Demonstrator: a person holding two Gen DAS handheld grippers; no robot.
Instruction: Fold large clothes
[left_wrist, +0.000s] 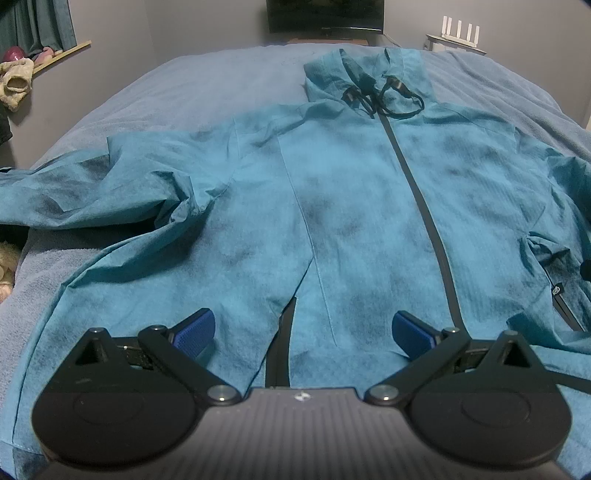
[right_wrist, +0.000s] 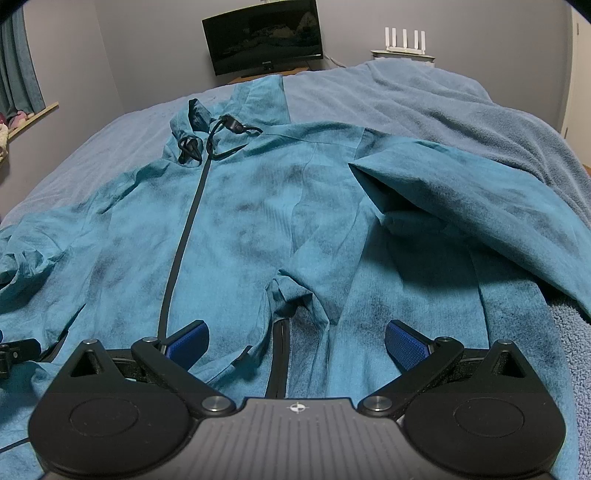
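Your teal hooded jacket (left_wrist: 354, 206) lies zipped, hood toward frame top, hem toward you; no readable writing. Left gripper (left_wrist: 303, 332) and right gripper (right_wrist: 295, 343) both released.

No words or numbers can be read anywhere here. The only signs are small marks. A little round crosshair mark (right_wrist: 294, 407) sits on the grey ribbed body of the right claw, at six o'clock in its view; the same mark (left_wrist: 299, 397) shows on the left one. On the teal jacket (left_wrist: 351, 206), a tiny white logo (left_wrist: 557, 290) sits by the pocket zip at three o'clock, too small to make out.
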